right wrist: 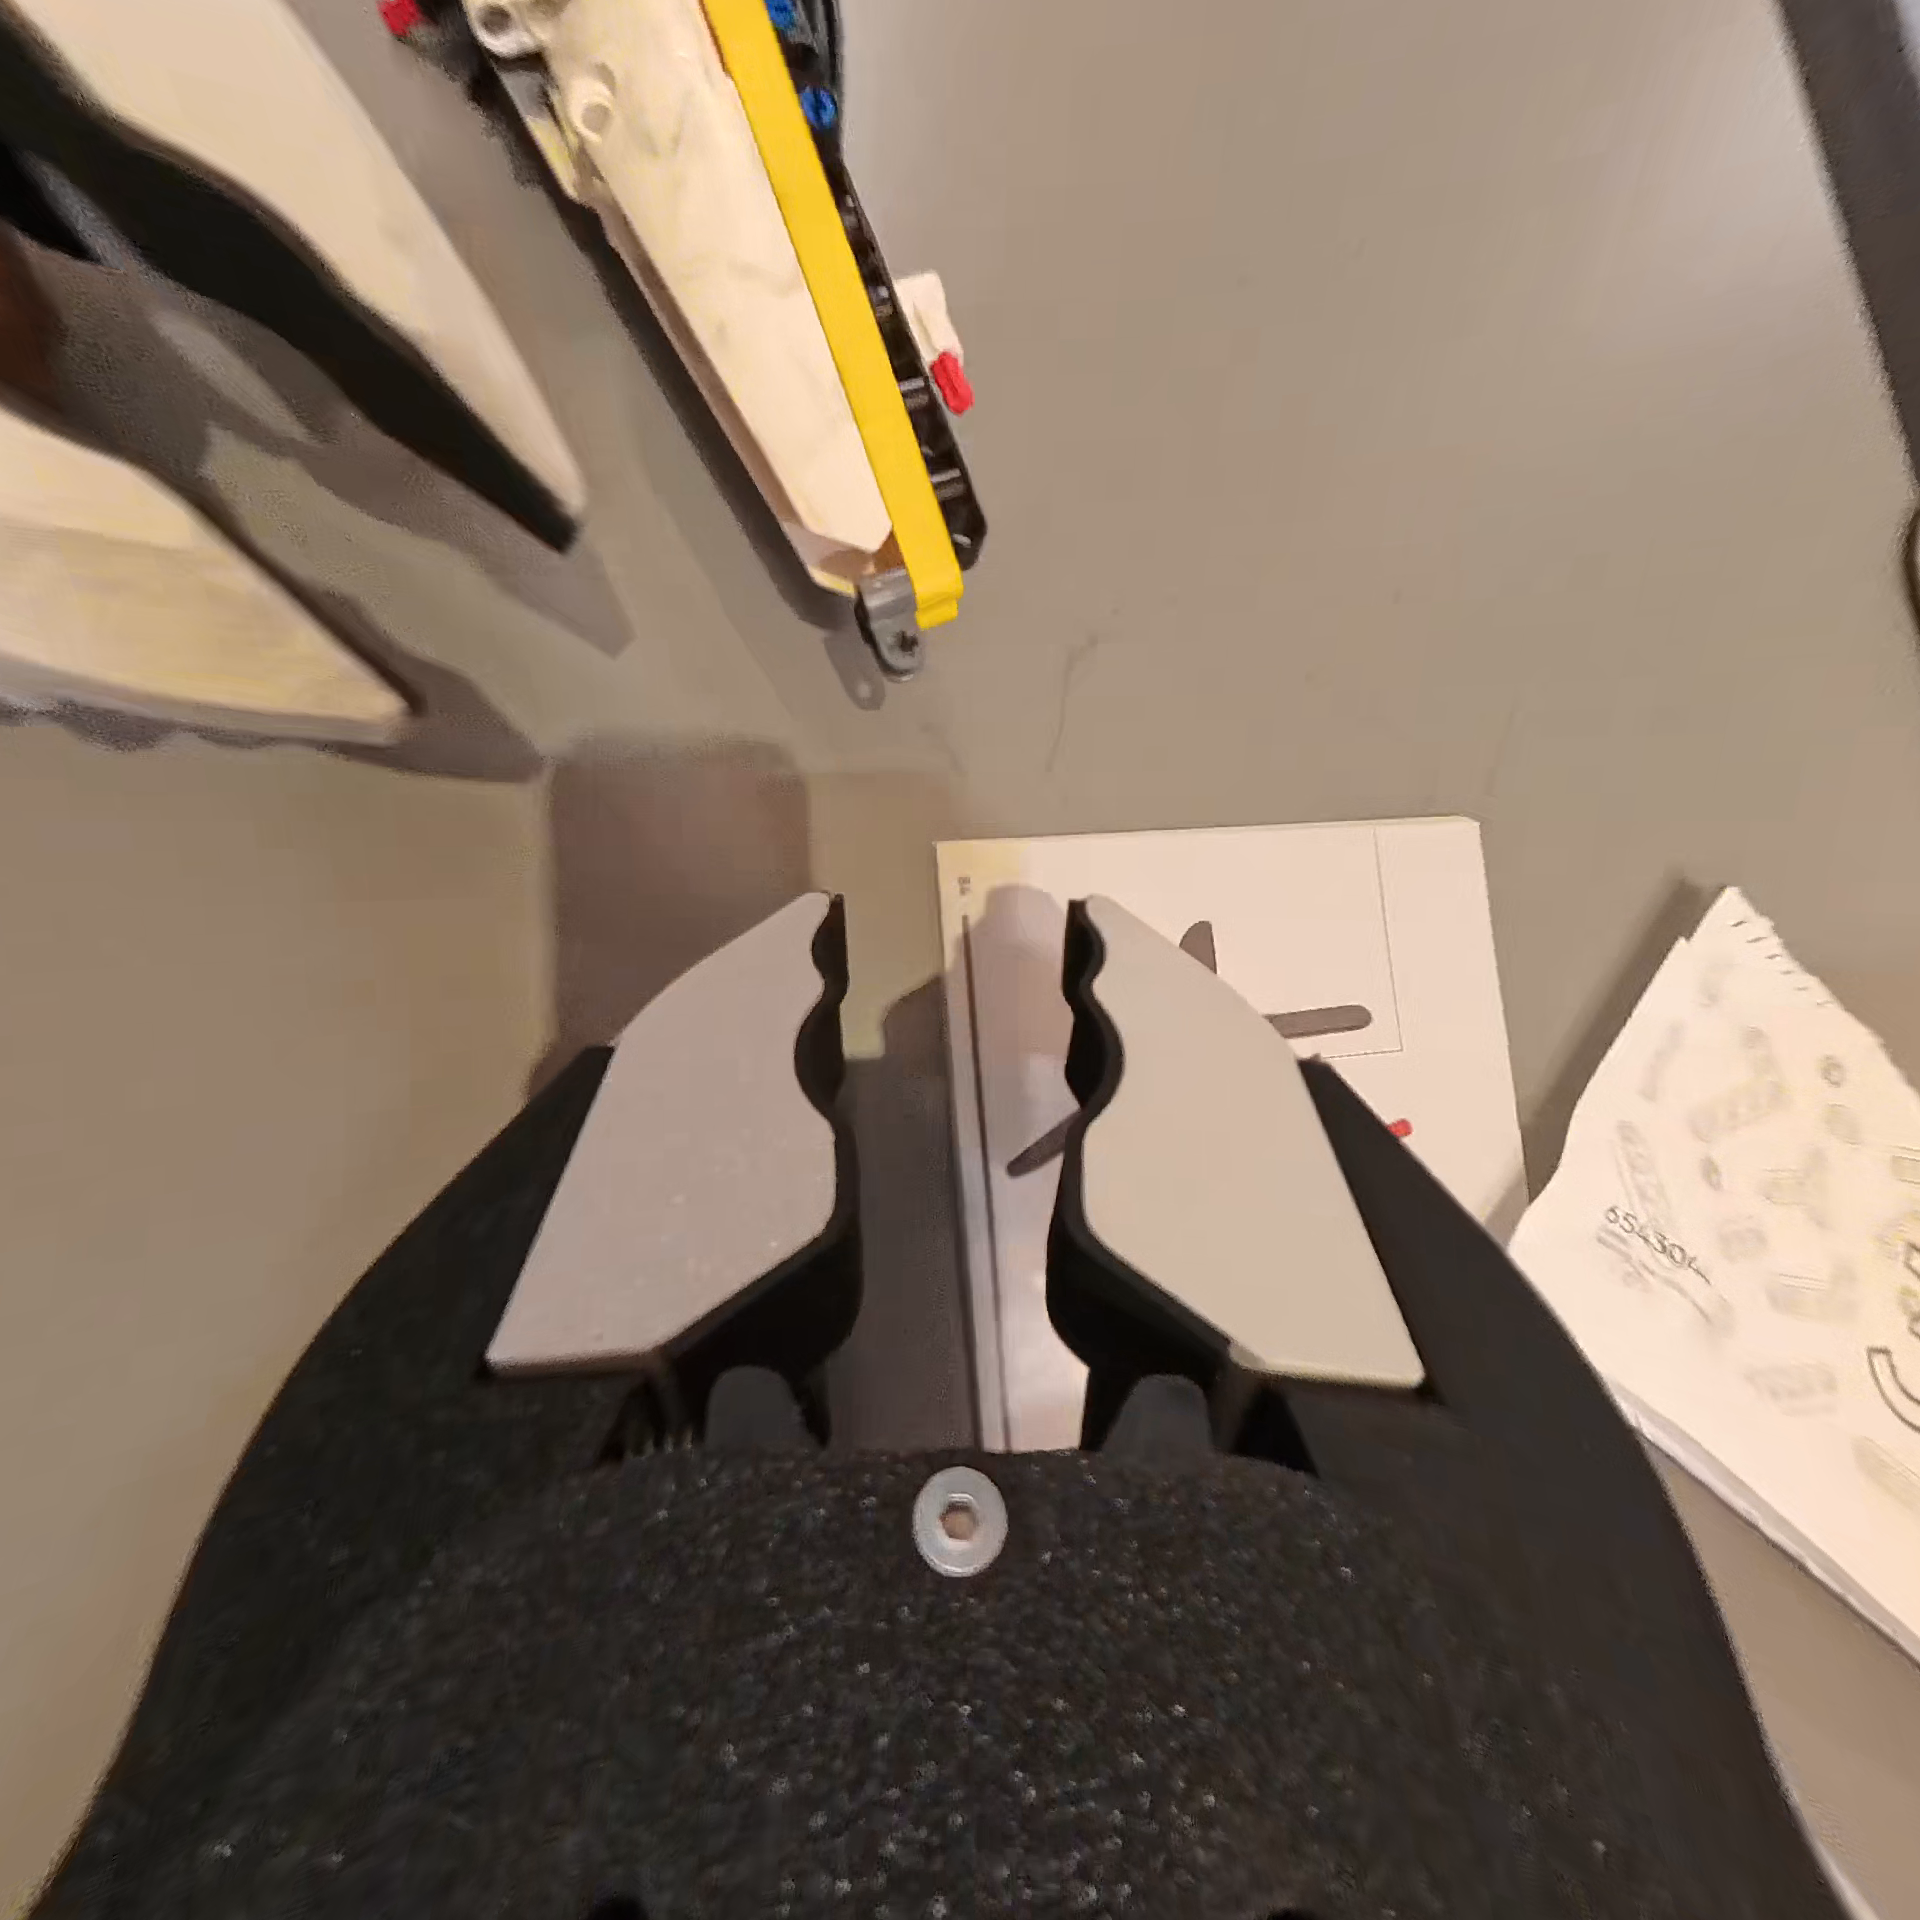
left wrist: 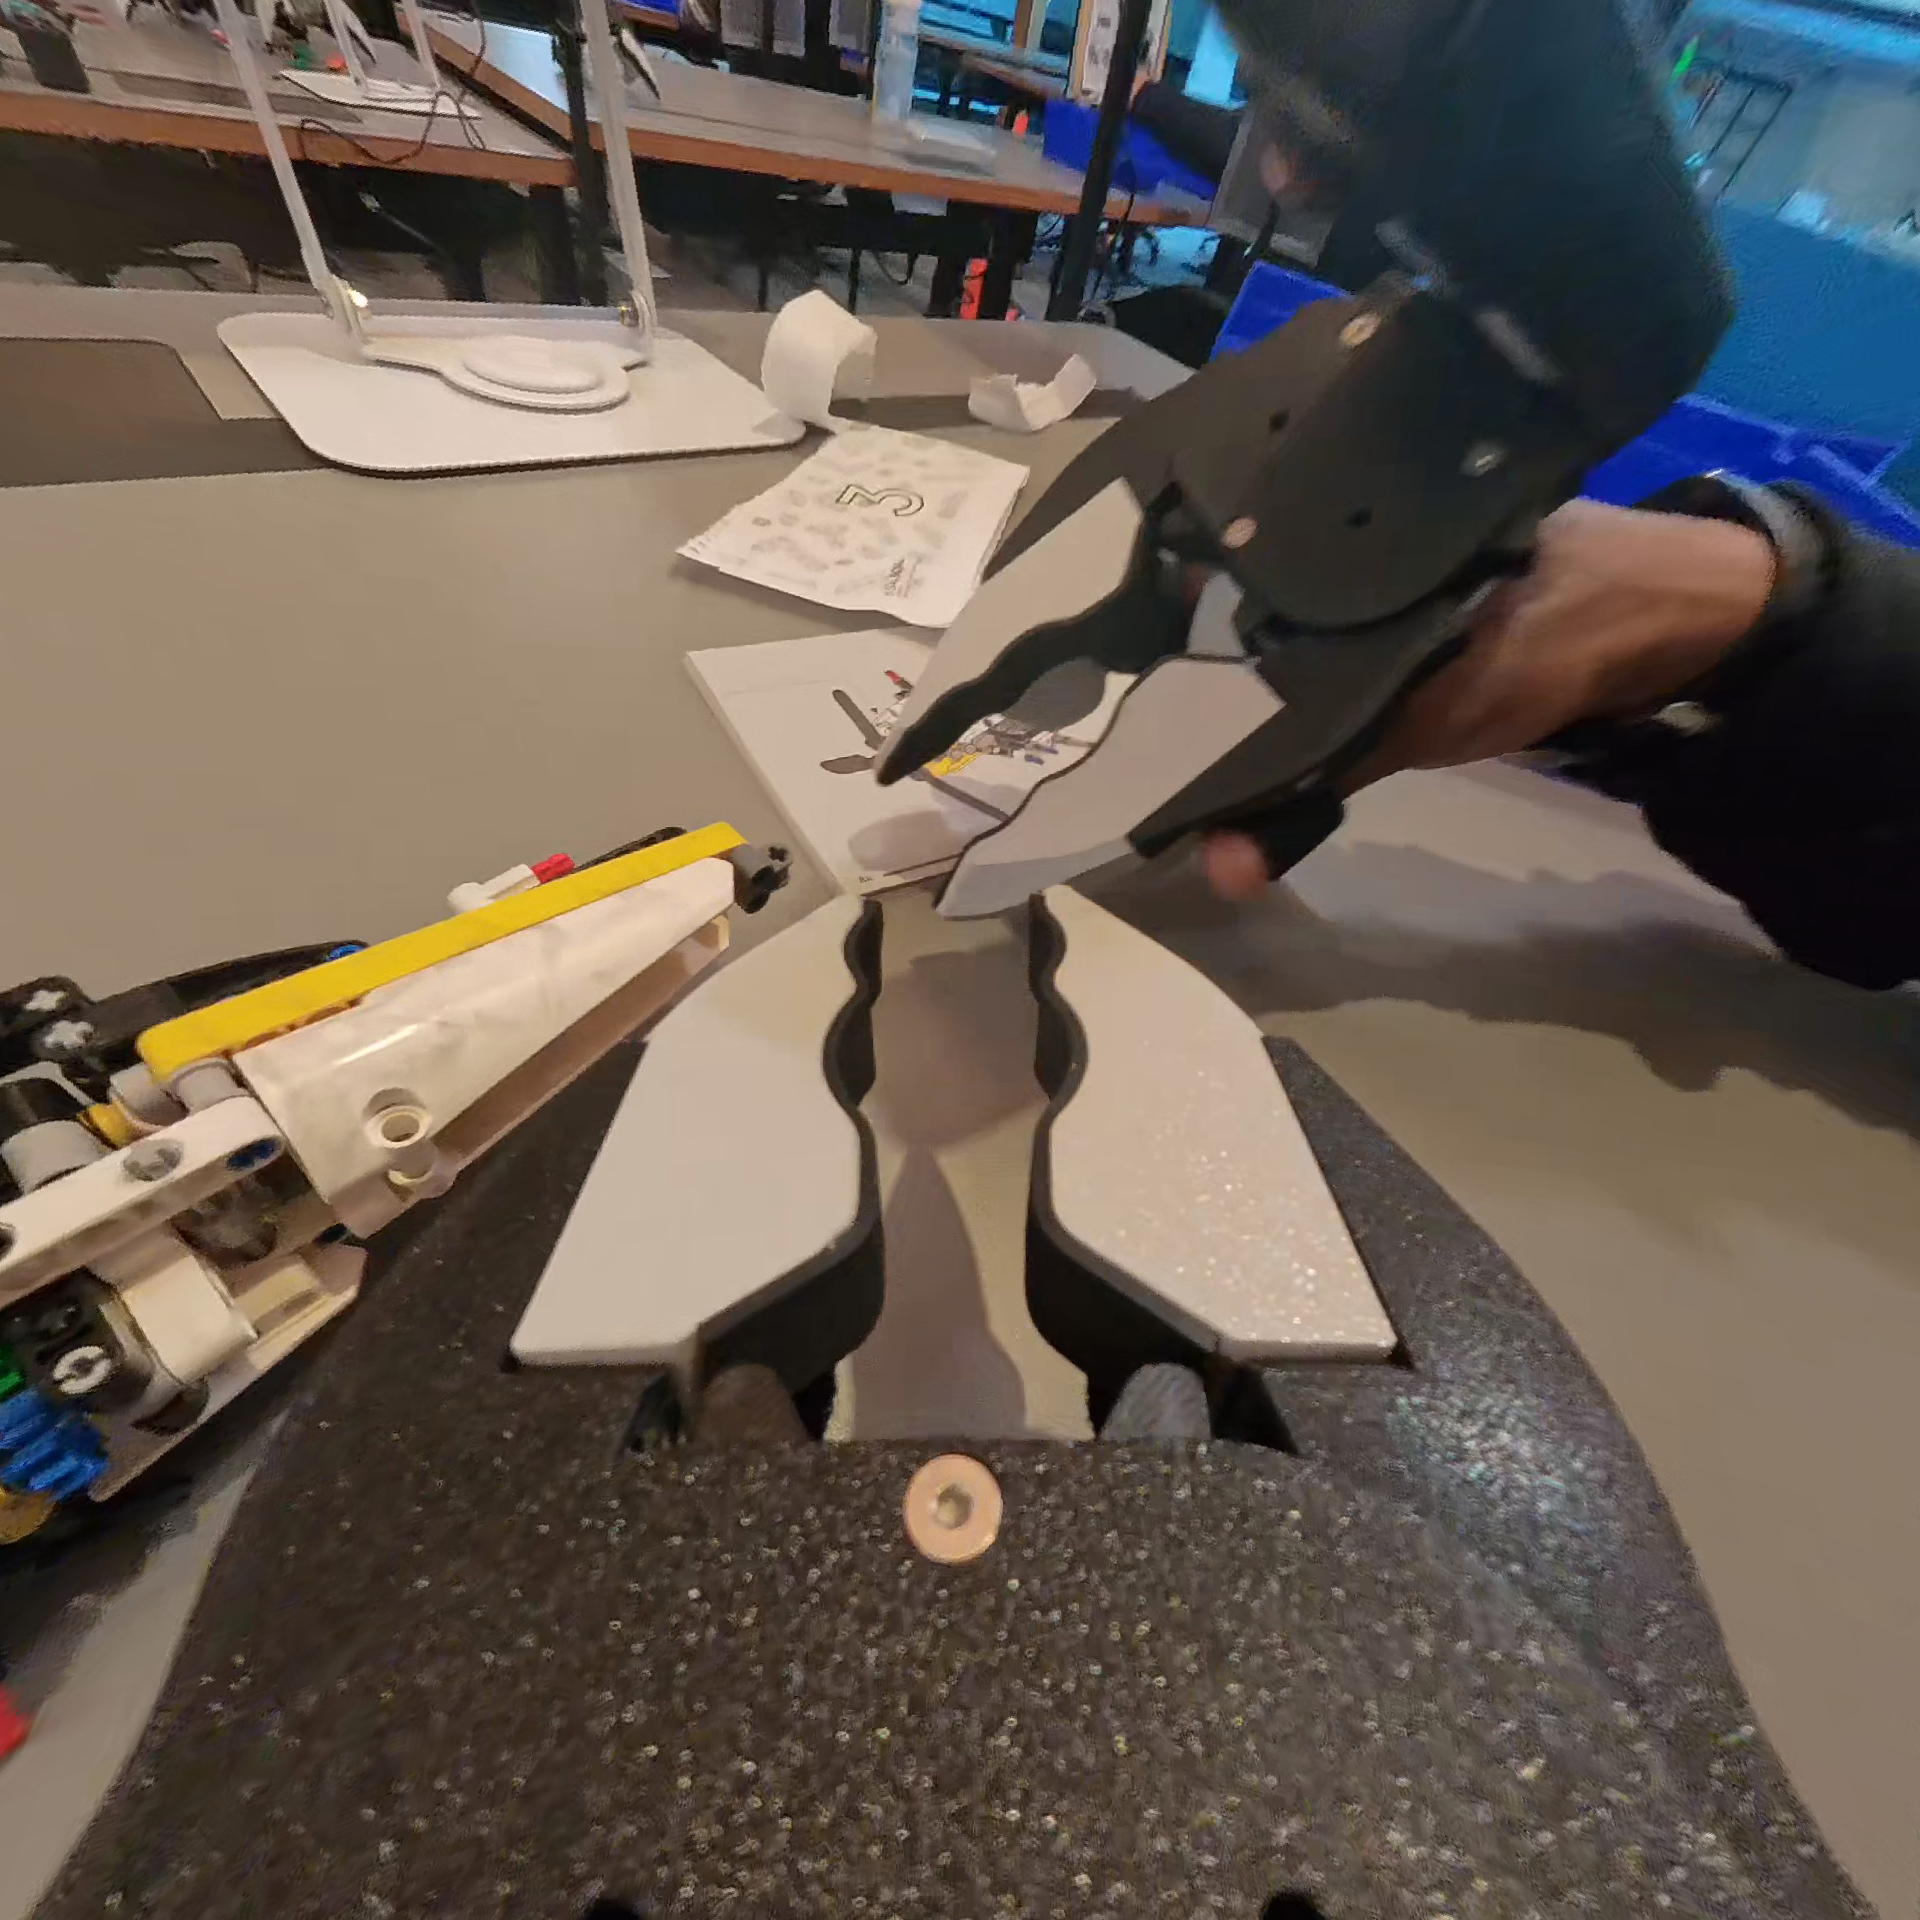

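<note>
Left wrist view. The left gripper [left wrist: 954, 914] hangs low over a grey table [left wrist: 364, 707], its fingers spread with only bare tabletop between them. Just to its left lies a toy brick model [left wrist: 436, 997], white and black with a yellow beam along the top, its narrow end pointing towards the fingertips without touching them. The right gripper [left wrist: 925, 831], held in a hand [left wrist: 1579, 644], reaches in from the right above a white booklet [left wrist: 800, 748]; its fingers are also spread, holding nothing. Beyond the booklet lie a printed paper sheet [left wrist: 862, 530], a white flat stand base [left wrist: 488, 395] and two scraps of white paper [left wrist: 821, 353]. The room behind holds long workbenches [left wrist: 727, 125] and blue bins [left wrist: 1745, 447].

Right wrist view. The right gripper [right wrist: 951, 914] points down at the same grey table [right wrist: 1351, 416]. Its fingers stand apart, with nothing between the pads; below the gap lies the left edge of the white booklet [right wrist: 1434, 935]. The printed paper sheet [right wrist: 1745, 1247] lies to the right, overlapping nothing. The toy brick model [right wrist: 790, 312] lies farther ahead, well apart from the fingertips. The left gripper [right wrist: 488, 613] shows blurred at the upper left, fingers apart.
</note>
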`<state>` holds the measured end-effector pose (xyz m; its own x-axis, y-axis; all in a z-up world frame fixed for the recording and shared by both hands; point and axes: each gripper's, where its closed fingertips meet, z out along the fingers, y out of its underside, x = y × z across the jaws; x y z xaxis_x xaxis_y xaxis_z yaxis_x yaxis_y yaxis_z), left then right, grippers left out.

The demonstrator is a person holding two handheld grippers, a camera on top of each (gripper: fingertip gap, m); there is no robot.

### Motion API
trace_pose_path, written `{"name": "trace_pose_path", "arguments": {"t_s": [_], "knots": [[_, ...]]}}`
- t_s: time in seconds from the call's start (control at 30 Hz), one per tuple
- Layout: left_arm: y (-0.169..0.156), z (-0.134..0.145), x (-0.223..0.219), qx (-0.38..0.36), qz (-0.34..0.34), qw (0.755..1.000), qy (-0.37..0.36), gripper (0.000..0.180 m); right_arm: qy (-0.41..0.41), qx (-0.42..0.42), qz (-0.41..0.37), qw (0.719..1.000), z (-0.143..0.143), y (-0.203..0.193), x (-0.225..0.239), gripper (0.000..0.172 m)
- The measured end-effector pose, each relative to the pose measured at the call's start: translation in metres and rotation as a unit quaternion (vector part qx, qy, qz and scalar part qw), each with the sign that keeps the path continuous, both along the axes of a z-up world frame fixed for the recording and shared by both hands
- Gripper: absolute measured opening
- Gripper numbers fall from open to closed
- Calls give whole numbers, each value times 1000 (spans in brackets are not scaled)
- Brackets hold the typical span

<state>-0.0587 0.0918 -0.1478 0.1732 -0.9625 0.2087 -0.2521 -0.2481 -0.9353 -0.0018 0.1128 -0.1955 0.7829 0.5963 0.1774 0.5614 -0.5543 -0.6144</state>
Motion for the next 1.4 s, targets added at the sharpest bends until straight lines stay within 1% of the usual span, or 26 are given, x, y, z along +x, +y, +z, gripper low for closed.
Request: {"name": "trace_pose_path", "arguments": {"t_s": [0.13,0.2,0.27,0.5,0.83,1.07,1.2,1.3,1.4], "knots": [[-2,-7,-3,-20,-14,999,25,29,-8,-37,-4,999,-15,5,4,31],[-4,-7,-5,-19,-18,999,23,29,-1,-45,-8,999,-16,6,3,26],[-6,-8,-6,-21,-22,999,25,29,-2,-48,-13,999,-17,7,5,16],[-8,-10,-6,-30,-30,999,32,30,39,-61,-23,997,-17,2,3,3],[-10,-14,-4,-30,-35,998,44,31,77,-63,-38,994,-17,-1,3,2],[-9,-15,-4,-30,-33,998,45,31,62,-48,-49,996,-16,1,6,0],[-9,-15,0,-33,-38,997,52,31,64,-26,-71,995,-9,4,10,0],[-7,-17,9,-30,-43,996,74,31,78,4,-102,992,2,5,15,0],[-2,-16,25,-9,-38,994,102,31,100,28,-137,985,11,2,21,0]]}}
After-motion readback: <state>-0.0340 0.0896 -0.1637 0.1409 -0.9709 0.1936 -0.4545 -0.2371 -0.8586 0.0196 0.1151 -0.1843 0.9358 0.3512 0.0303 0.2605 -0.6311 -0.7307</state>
